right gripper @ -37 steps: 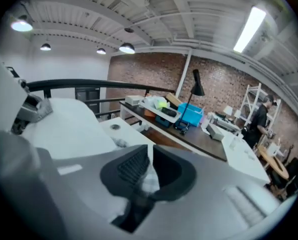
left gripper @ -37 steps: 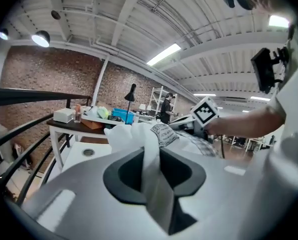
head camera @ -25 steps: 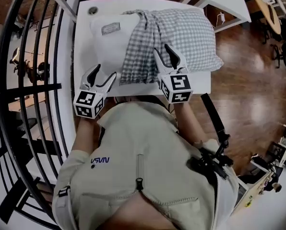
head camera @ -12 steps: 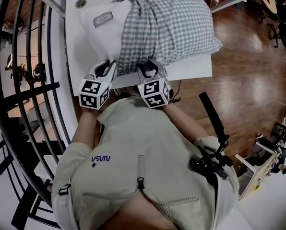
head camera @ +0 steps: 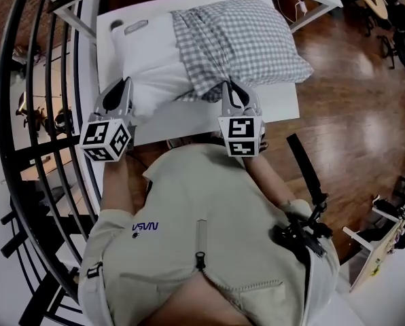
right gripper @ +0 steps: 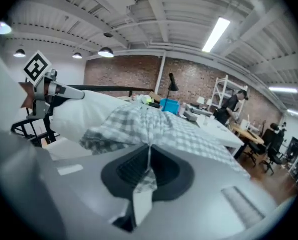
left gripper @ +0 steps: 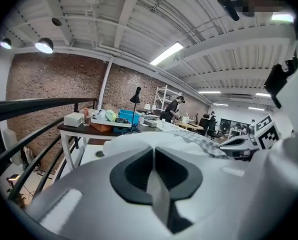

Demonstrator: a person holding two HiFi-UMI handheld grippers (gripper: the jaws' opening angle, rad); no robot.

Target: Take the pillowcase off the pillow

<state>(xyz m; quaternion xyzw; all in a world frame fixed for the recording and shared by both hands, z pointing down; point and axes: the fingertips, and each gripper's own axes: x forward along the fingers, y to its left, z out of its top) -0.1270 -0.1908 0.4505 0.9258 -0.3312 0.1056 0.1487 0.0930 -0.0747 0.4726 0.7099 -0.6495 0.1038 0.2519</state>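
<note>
both pairs of jaws are closed, and both have just been closing. the left gripper (left gripper: 154, 159) has its dark pads pressed together on a thin fold of plain white cloth, which is the bare end of the pillow (head camera: 151, 66). the right gripper (right gripper: 149, 160) pinches a gathered tuck of grey-and-white checked cloth, the open hem of the pillowcase (head camera: 250, 39). the checks fan out from the pinch across the pillow.

from the head view, the pillow lies lengthwise across the white worktop (head camera: 189, 117). its uncovered white end is toward the left edge. the covered end is toward the right edge, where one corner juts a little past it. the pillowcase covers roughly the right two thirds. its hem is bunched in a crooked line from the far edge toward the near edge, drawn to a point where the right gripper grips it. the left gripper holds the pillow's near left corner, close to the worktop's left edge, and the right gripper sits near the middle of the near edge. the two are well apart, with a bare strip of worktop between them. a small sewn label (head camera: 136, 26) shows on the white end near the far left corner.

a black railing (head camera: 46, 114) runs along the left of the worktop. in the right gripper view, a brick wall (right gripper: 139, 74) and a person (right gripper: 231, 104) standing at other tables show beyond the pillow.
</note>
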